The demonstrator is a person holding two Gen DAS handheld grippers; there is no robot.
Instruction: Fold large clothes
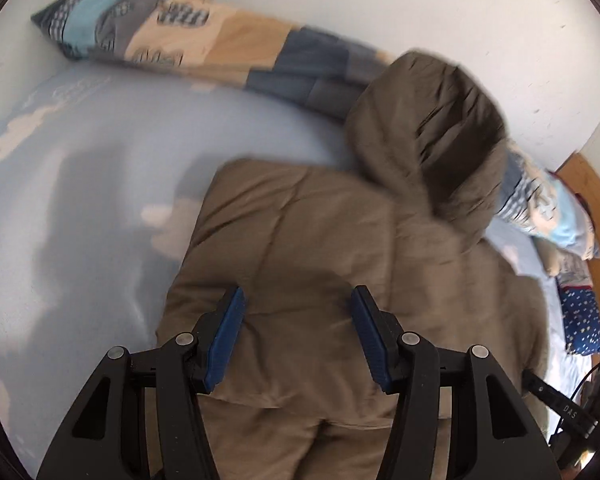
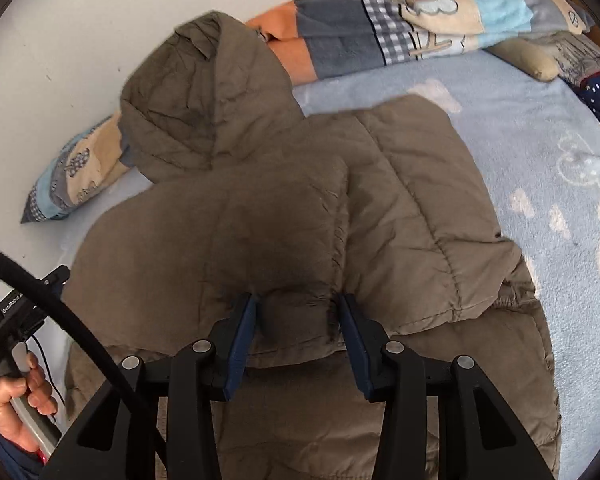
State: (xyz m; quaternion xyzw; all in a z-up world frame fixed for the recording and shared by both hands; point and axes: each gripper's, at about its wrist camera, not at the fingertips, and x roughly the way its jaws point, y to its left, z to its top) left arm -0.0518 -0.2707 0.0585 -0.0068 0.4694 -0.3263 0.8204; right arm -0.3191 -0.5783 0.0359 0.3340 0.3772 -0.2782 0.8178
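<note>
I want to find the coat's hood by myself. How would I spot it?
Look at the light blue bed sheet with white clouds, then the big brown puffy coat lying on it. The hood is the rounded, crinkly brown pouch at the coat's top, lying against the white wall and over the patchwork blanket, which has many colours.
</note>
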